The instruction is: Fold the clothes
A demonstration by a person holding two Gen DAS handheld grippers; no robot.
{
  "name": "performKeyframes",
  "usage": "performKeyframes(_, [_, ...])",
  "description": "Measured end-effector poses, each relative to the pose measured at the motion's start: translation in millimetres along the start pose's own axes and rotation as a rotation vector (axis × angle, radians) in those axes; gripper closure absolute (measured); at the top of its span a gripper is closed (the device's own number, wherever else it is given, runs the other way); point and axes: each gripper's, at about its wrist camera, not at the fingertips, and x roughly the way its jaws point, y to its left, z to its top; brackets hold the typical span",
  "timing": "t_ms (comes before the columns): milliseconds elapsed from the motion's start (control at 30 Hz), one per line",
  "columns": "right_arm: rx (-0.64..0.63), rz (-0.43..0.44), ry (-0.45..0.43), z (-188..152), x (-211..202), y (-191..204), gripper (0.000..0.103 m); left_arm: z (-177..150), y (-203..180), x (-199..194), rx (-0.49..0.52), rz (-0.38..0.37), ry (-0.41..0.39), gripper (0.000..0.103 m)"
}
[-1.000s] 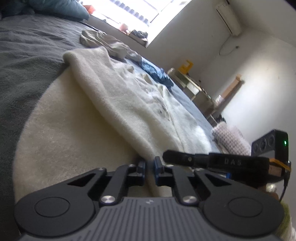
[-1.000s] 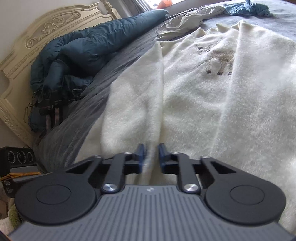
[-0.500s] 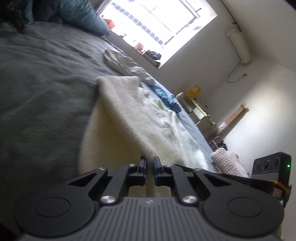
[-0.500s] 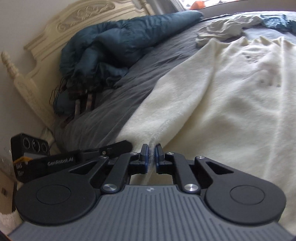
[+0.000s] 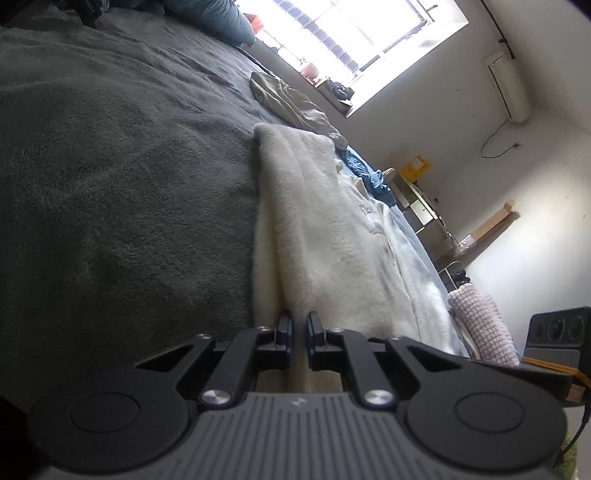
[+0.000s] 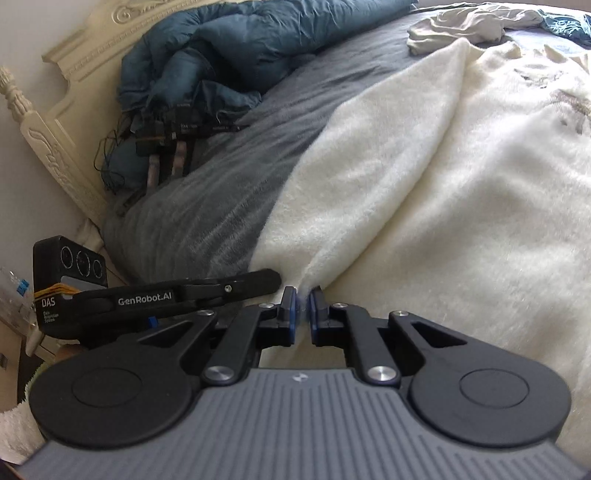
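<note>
Fabric of a cream fleece garment (image 6: 424, 206) is pinched at its near edge between the closed jaws of the right gripper (image 6: 302, 302); a small tuft of pile stands between the blue pads. Just to the left in the right wrist view lies the left gripper (image 6: 236, 286), seen side-on. Its finger reads "GenRobot.AI" in white, and its body carries "DAS" with smaller lines beneath that are too small to read.

In the left wrist view the left gripper (image 5: 298, 326) is likewise clamped on the near edge of the cream fleece garment (image 5: 317, 229), with a strip of fabric passing between the nearly closed jaws. The right gripper's camera housing (image 5: 557, 332) shows at the lower right edge.

The garment lies spread on a grey bed cover (image 6: 236, 177), with one side folded over into a long doubled band that runs away from the grippers. A faint printed motif (image 6: 569, 107) on its front is not legible.

Farther back, a crumpled beige cloth (image 6: 465, 26) lies beside the garment's far end, with a blue cloth (image 6: 565, 26) past it. A dark teal duvet (image 6: 229, 55) is bunched against a carved cream headboard (image 6: 55, 122). Across the room are a bright window (image 5: 354, 33), a wall air conditioner (image 5: 508, 88) and a yellow sign (image 5: 417, 166) whose text cannot be read.
</note>
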Motion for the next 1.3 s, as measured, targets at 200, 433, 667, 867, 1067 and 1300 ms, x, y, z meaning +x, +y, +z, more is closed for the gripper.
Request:
performKeyframes(200, [-0.007,0.003,0.003,-3,-1,4,0.097,1,-2,-6,0.025,0.001,-0.014,0.095])
performKeyframes(433, [-0.005,-0.013,0.029,-10,8,2,0.097,-6,-3,-4,0.067,0.029,-0.012,0.095])
performKeyframes(667, [0.014,0.002,0.056,-13,7,-3,0.093,-6,-12,-11,0.144,0.059,-0.015,0.092])
performKeyframes(867, [-0.043,-0.05,-0.04,14,-28,-11,0.09,6,-31,-30,0.263,0.081,-0.117,0.082])
performKeyframes(1067, [-0.197,-0.139,-0.206,98,-16,-26,0.089,35,-45,4,0.306,0.01,-0.134,0.073])
performKeyframes(1300, [-0.254,-0.25,-0.192,187,90,-74,0.089,28,-28,49,0.242,-0.013,-0.069,0.075])
